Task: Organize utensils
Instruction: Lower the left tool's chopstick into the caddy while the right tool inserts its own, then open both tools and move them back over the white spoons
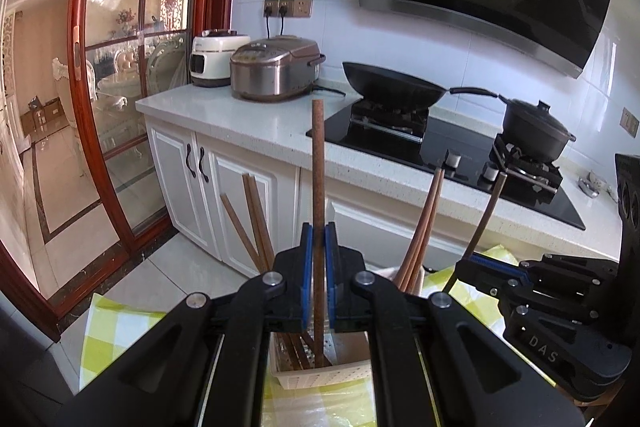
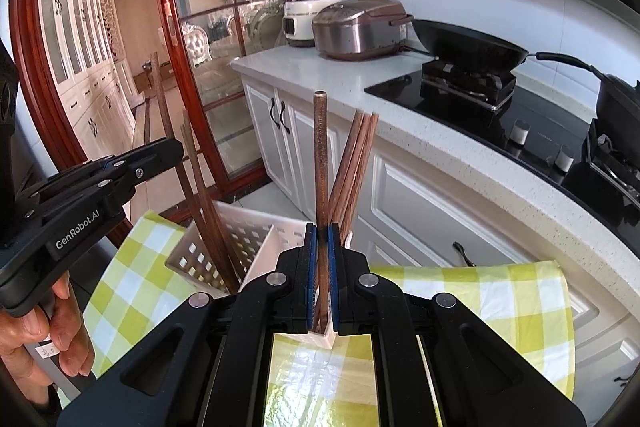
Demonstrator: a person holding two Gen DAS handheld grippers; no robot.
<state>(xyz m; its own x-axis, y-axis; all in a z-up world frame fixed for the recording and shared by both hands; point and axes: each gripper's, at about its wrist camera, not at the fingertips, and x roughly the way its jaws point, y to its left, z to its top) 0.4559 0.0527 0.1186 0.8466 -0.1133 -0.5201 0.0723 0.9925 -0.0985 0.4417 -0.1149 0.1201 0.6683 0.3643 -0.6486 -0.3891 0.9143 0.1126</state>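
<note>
My left gripper (image 1: 319, 231) is shut on an upright brown chopstick (image 1: 318, 155). That chopstick's lower end stands inside the white perforated basket (image 1: 320, 375). More chopsticks (image 1: 252, 223) lean in the basket to the left, and a bundle (image 1: 424, 227) leans to the right. My right gripper (image 2: 321, 231) is shut on another upright chopstick (image 2: 320, 155), whose foot sits in a narrow compartment of the basket (image 2: 240, 227). In the right wrist view the left gripper (image 2: 176, 149) shows at the left. The right gripper (image 1: 466, 263) appears at the right of the left wrist view.
The basket rests on a yellow checked cloth (image 2: 500, 299). A white counter (image 1: 240, 119) beyond holds a rice cooker (image 1: 276, 71), a wok (image 1: 392, 83) and a black pot (image 1: 536, 127) on the hob. A red-framed glass door (image 1: 120, 87) stands left. A hand (image 2: 52, 327) grips the left tool.
</note>
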